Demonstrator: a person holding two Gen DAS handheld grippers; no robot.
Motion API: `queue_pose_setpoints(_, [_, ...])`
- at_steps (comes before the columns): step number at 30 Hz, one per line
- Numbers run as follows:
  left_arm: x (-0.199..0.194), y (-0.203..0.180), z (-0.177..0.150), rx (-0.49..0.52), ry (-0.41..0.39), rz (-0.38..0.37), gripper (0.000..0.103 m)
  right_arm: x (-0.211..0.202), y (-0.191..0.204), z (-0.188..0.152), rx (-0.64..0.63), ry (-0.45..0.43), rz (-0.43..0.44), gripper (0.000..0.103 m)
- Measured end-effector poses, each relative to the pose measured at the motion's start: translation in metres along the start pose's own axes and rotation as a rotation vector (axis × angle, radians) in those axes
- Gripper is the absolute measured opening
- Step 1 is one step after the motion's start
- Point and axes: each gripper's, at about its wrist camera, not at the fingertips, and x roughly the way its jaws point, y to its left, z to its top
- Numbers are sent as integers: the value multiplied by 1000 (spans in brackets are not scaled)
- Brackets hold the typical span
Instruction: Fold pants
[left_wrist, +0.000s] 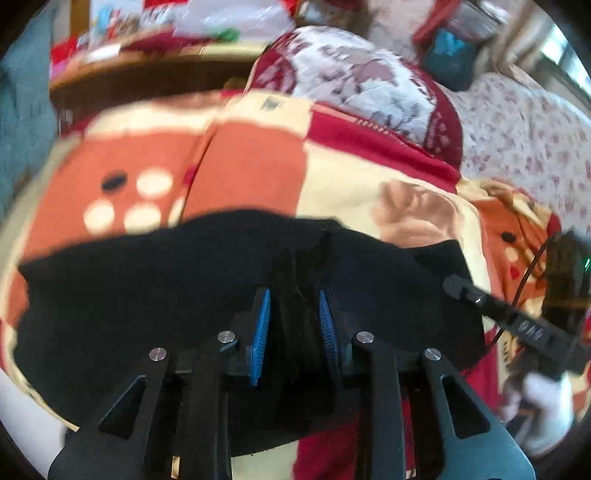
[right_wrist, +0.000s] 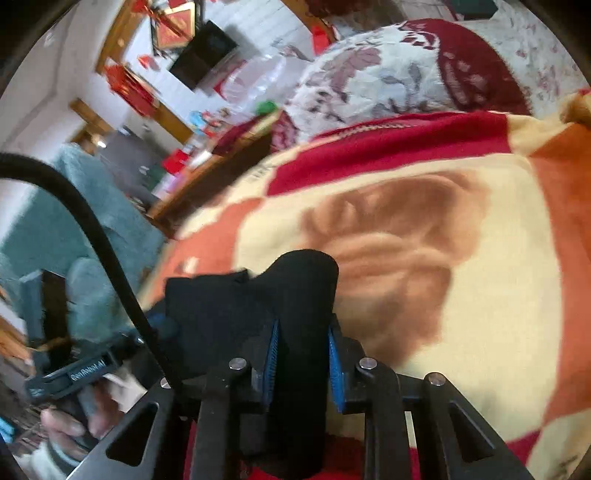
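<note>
Black fabric pants (left_wrist: 147, 295) are spread over an orange, cream and red patterned blanket (left_wrist: 351, 177). A bunched fold of them is pinched between the blue pads of the left gripper (left_wrist: 294, 314). Another rolled section of the pants (right_wrist: 303, 295) is clamped by the right gripper (right_wrist: 303, 343) above the blanket (right_wrist: 480, 295).

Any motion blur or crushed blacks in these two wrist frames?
Left wrist: blanket and background smeared, gripper sharp, pants a detailless black mass. Right wrist: room at left streaked, blanket soft, pants in the gripper equally featureless.
</note>
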Motion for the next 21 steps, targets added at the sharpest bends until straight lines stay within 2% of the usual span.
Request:
queue_pose_setpoints(1, [-1, 5, -1, -24, -6, -21, 27, 6, -1, -2, -3, 2, -33, 24])
queue_pose_setpoints(3, [-6, 6, -2, -26, -17, -20, 27, 7, -3, -2, 1, -1, -42, 27])
queue_pose_setpoints(5, [-11, 6, -4, -26, -24, -3, 27, -2, -2, 2, -5, -2, -89, 40])
queue_pose_setpoints(11, [-31, 1, -7, -43, -58, -27, 27, -37, 8, 10, -43, -100, -116, 41])
queue_pose_setpoints(16, [-41, -10, -2, -26, -99, -41, 27, -23, 14, 22, -40, -69, -111, 42])
queue_pose_setpoints(21, [-28, -18, -8, -13, -68, -18, 27, -12, 28, 23, -87, -48, -139, 42])
